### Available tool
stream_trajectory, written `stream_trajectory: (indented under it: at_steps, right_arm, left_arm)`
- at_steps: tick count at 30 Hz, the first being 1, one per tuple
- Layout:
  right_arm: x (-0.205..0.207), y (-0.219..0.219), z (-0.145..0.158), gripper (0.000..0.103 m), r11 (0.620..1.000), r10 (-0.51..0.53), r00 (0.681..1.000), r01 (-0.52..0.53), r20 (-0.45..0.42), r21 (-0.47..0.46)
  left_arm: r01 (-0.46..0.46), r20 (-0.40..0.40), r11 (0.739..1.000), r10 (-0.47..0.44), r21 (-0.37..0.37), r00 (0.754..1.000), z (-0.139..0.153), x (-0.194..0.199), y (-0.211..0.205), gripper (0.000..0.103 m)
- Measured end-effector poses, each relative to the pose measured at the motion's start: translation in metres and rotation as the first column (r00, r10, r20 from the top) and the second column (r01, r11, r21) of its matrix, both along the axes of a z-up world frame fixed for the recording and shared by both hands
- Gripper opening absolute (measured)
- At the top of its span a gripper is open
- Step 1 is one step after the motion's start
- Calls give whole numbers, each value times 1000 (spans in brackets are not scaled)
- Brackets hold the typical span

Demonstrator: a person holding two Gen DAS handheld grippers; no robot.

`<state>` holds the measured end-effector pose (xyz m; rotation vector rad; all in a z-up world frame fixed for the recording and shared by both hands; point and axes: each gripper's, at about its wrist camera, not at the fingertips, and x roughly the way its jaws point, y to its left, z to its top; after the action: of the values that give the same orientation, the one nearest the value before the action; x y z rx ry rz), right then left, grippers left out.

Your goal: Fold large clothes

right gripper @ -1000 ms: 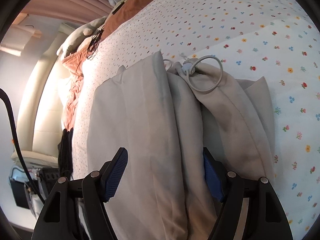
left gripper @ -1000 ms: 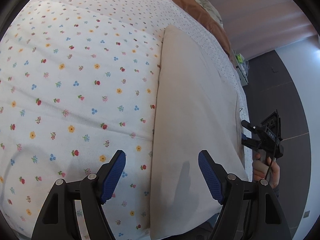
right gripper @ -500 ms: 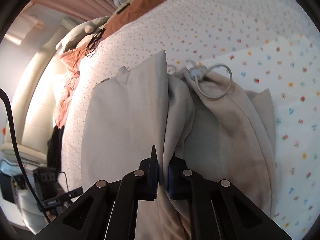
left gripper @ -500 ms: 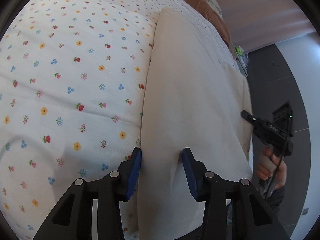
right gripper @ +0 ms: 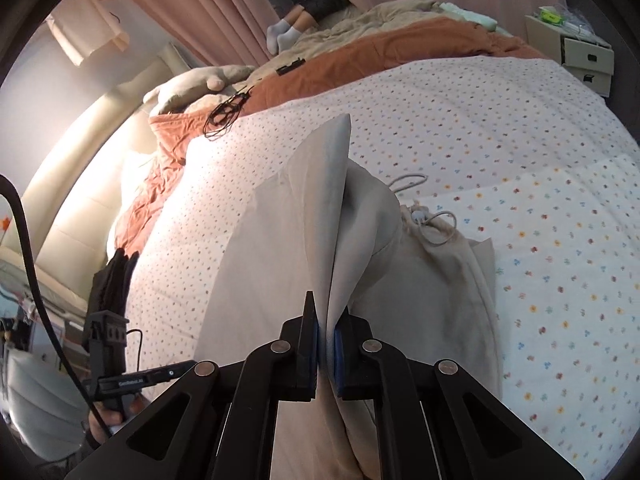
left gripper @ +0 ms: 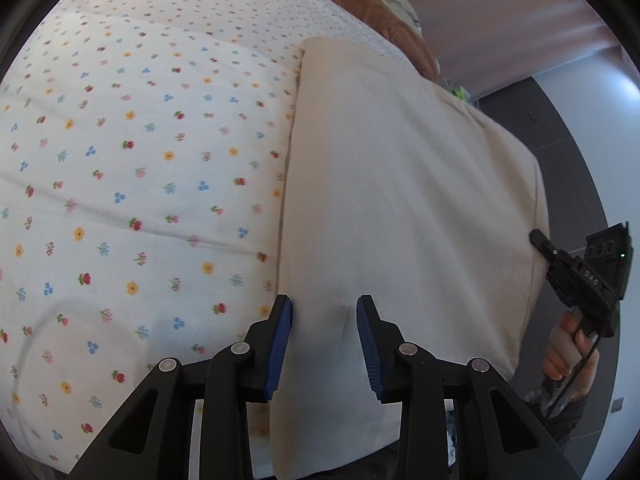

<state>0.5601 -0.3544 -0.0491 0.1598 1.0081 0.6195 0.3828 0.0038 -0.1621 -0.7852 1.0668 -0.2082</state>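
Observation:
Beige drawstring trousers [left gripper: 404, 200] lie on a bed with a flowered white sheet [left gripper: 140, 160]. In the left wrist view my left gripper [left gripper: 324, 320] is partly open, its blue pads [left gripper: 282, 336] straddling the trouser leg's left edge, and no pinch shows. In the right wrist view my right gripper [right gripper: 326, 334] is shut on a fold of the trousers [right gripper: 320, 224] and holds it lifted in a ridge. The waistband with its cord [right gripper: 436, 220] lies to the right. The right gripper also shows in the left wrist view [left gripper: 576, 268] at the cloth's right edge.
A rust-coloured blanket [right gripper: 400, 52] and beige bedding lie at the far end of the bed, with someone's socked feet [right gripper: 286, 34] beyond. A white bedside unit [right gripper: 576, 52] stands at the far right. Dark floor [left gripper: 580, 128] borders the bed.
My right gripper closed on the trouser fold and has raised it into a tall ridge. My left gripper narrowed from wide open and moved onto the leg's left edge.

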Motion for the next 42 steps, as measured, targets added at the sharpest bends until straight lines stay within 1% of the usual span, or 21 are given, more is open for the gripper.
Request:
stream_trajectory:
  at_steps: [3, 5, 7, 12, 15, 19, 22, 24, 26, 32, 37, 38, 39, 40, 41, 42]
  right_arm:
    - [1, -17, 1, 6, 999, -47, 999, 47, -8, 6]
    - [3, -33, -6, 6, 997, -77, 997, 77, -27, 14]
    - [7, -50, -20, 6, 993, -111, 991, 114, -68, 30]
    - [13, -80, -61, 6, 981, -181, 972, 188, -148, 39]
    - [18, -87, -77, 6, 975, -198, 963, 212, -182, 61]
    - [32, -79, -75, 6, 978, -197, 968, 206, -156, 40]
    - [42, -74, -71, 6, 979, -193, 970, 200, -147, 37]
    - [49, -73, -72, 6, 979, -196, 969, 202, -150, 30]
    - [52, -76, -79, 6, 977, -199, 965, 209, -173, 39]
    - [45, -88, -93, 6, 970, -203, 955, 227, -218, 92]
    - [40, -87, -93, 7, 973, -190, 957, 213, -218, 87]
    - [40, -88, -94, 8, 973, -190, 954, 214, -233, 83]
    - [40, -89, -95, 11, 973, -196, 948, 220, -250, 71]
    - [41, -90, -95, 20, 972, -207, 944, 228, -257, 52]
    - [40, -92, -93, 26, 972, -218, 943, 233, -252, 31]
    - [38, -94, -90, 41, 973, -222, 946, 232, -237, 16]
  left_arm:
    - [38, 43, 999, -36, -33, 998, 10, 5, -9, 36]
    - [43, 51, 999, -42, -25, 998, 16, 7, -16, 36]
    - [42, 57, 999, -41, -12, 998, 19, 8, -19, 36]
    - [31, 29, 1000, -31, 5, 999, 13, 10, -16, 36]
    - [24, -3, 1000, -24, 8, 1000, 5, 9, -14, 36]
    - [20, -32, 1000, -20, 10, 999, -3, 6, -16, 36]
    - [28, -35, 999, -28, 16, 999, -3, 5, -20, 36]
    - [37, -35, 999, -36, 25, 999, -2, 5, -24, 36]
    - [42, -33, 999, -41, 32, 999, -1, 6, -27, 36]
    - [44, -43, 998, -42, 40, 998, -4, 16, -31, 37]
    - [48, -42, 997, -45, 62, 998, -3, 20, -33, 37]
    - [49, -41, 997, -46, 66, 998, -2, 21, -33, 37]
    - [50, -40, 996, -47, 71, 998, -2, 22, -33, 37]
    - [51, -39, 996, -48, 79, 998, -1, 24, -33, 38]
    - [52, -38, 995, -49, 84, 998, 0, 27, -33, 41]
    - [52, -38, 995, -49, 90, 998, 0, 29, -33, 45]
